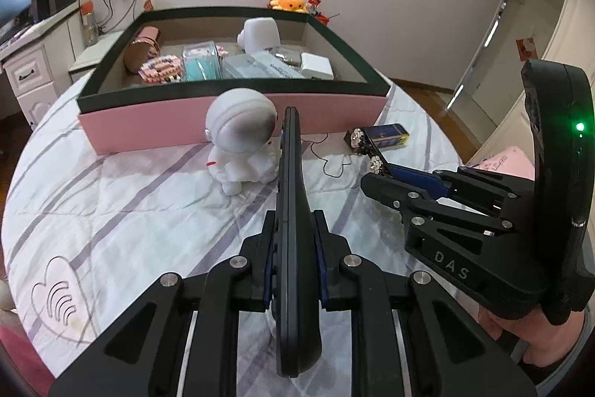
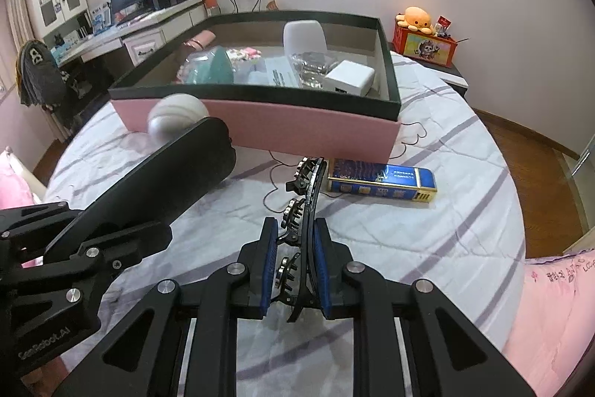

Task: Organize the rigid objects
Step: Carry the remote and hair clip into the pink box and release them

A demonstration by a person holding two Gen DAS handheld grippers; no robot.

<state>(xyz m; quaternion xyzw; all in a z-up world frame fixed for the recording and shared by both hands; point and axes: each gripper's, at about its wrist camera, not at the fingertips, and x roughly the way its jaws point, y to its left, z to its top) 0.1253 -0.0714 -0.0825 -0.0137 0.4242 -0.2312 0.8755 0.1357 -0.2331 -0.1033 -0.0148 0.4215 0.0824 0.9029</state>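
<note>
Astronaut figure fronts pink box — blocking.

The bed carries a pink box, with an astronaut figure and blue tin just before it.

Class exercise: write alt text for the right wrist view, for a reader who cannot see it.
The right tool is shut on a black hair clip with metal studs, above a bed. Beyond lie a blue tin and a pink box of small items. At left, the left tool holds a flat black object.
</note>
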